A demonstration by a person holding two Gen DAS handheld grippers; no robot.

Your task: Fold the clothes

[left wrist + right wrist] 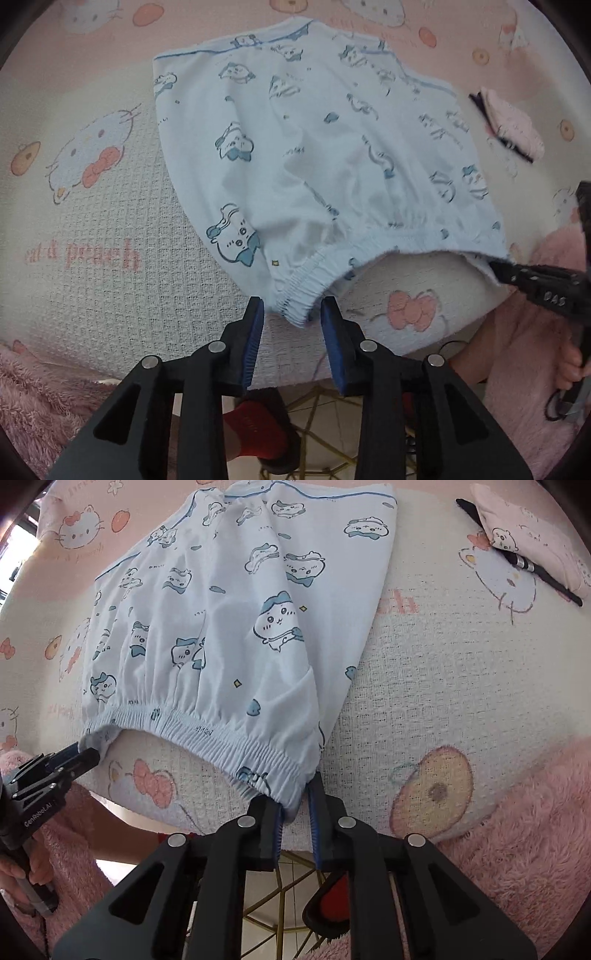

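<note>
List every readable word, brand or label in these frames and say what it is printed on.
"GenRoboAI": on the left gripper body.
"peach", upside down: on the blanket; the pink words before it are blurred.
Small print on the blue shorts waistband and fabric: too small to read.

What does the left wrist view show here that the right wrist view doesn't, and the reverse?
Left wrist only: the left gripper from behind, its fingers apart around a waistband corner. Right wrist only: the right gripper nipping the other corner, and the whole black pen under the folded pink garment. Both: the blue printed shorts on the cat-print towel.
</note>
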